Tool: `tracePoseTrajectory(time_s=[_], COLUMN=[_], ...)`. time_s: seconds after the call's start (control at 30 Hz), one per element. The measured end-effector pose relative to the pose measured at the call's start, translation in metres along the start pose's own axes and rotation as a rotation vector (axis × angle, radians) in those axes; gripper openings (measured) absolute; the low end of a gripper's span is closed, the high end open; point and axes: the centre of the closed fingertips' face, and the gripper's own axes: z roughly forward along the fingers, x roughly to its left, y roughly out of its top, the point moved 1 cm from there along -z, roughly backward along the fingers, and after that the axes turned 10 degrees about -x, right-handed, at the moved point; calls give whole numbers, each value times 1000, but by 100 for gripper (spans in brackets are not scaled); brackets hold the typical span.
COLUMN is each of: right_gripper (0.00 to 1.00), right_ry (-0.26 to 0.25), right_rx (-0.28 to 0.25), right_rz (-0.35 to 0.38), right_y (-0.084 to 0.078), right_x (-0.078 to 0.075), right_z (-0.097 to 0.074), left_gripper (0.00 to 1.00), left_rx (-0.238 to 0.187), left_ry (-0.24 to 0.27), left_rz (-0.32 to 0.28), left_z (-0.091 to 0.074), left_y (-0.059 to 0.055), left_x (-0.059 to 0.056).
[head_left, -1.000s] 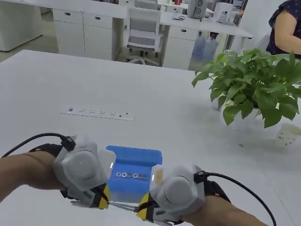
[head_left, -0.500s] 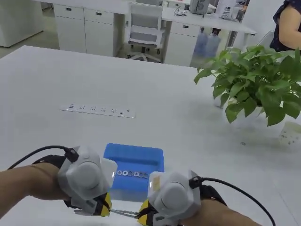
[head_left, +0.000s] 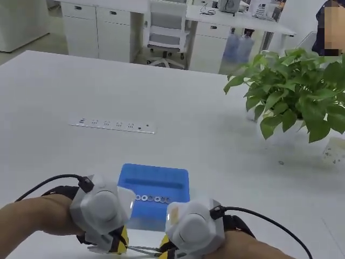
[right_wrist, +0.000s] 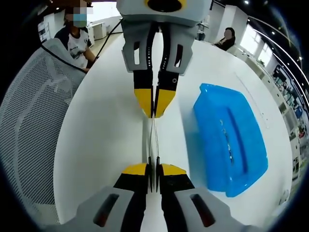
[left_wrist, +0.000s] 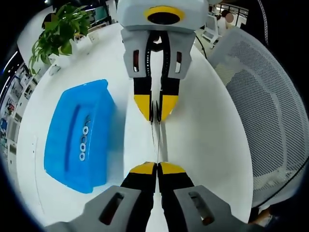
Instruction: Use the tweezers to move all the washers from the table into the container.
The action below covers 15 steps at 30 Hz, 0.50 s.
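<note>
Down by the table's (head_left: 215,145) near edge in the head view: left gripper (head_left: 121,245) and right gripper (head_left: 163,249) tip to tip, tweezers (head_left: 143,249) spanning the gap. Just beyond, blue container (head_left: 156,181), row of washers (head_left: 151,198) along its top. Farther off, power strip (head_left: 110,125) toward the left edge, potted plant (head_left: 296,97) by the right edge.

Left gripper view: own jaws closed tight on one end of the tweezers, right gripper's jaws pinched on the other end, container at left, washers in its groove.

Right gripper view: own jaws likewise clamped on the tweezers, container at right.
</note>
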Motion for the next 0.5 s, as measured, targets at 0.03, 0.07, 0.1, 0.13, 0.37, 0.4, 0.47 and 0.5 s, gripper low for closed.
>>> tracePoseTrajectory(time_s=[0.03, 0.07, 0.1, 0.13, 0.37, 0.4, 0.47, 0.5], right_gripper=[10, 10, 10, 10, 11, 11, 11, 11], right_ry=[3, 1, 0, 3, 8, 9, 10, 9], right_rx=[0, -1, -2, -5, -8, -9, -10, -11], right_rz=[3, 2, 4, 10, 29, 33, 38, 38], right_y=[-1, -1, -2, -2, -1, -1, -1, -1], right_x=[0, 0, 0, 0, 1, 1, 0, 0], right_z=[0, 0, 0, 1, 2, 2, 2, 2], left_gripper=[5, 6, 6, 6, 6, 6, 6, 6], left_rx=[-1, -1, 0, 1, 16, 21, 11, 9], left_ry=[-2, -4, -4, -4, -12, -11, -10, -11], left_rz=[-5, -13, -16, -18, -35, -33, -45, -49], left_z=[1, 1, 2, 3, 6, 6, 5, 5], left_y=[0, -1, -2, -2, -7, -9, -8, -8], left_x=[0, -1, -1, -1, -5, -4, -4, -4])
